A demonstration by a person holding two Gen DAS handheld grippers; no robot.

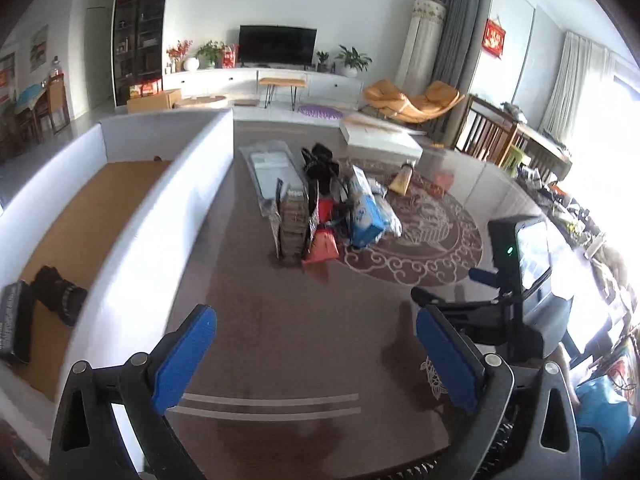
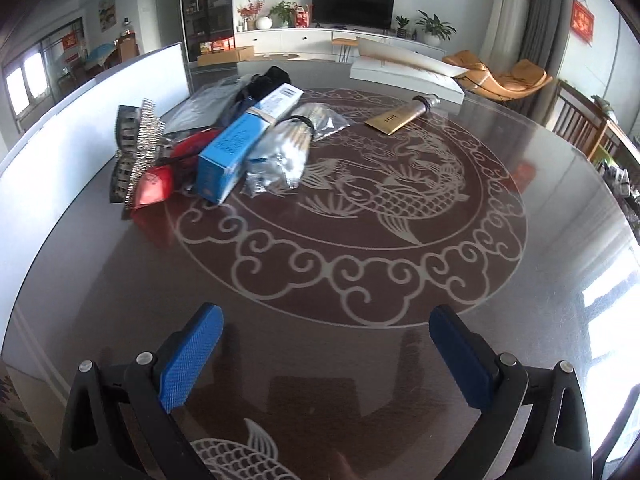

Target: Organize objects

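Living-room desk: clutter pile ahead-left of right tool, unsorted; two black items in box left of left tool. Both tools spread, empty.

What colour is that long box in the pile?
The long box is blue and white, clearest in the right wrist view.

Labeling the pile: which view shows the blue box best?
Right wrist view. The blue box lies lengthwise toward the camera, its printed top face and near end unobstructed. In the left wrist view the blue box is smaller, farther off, seen end-on and partly hidden among the black items and red packet.
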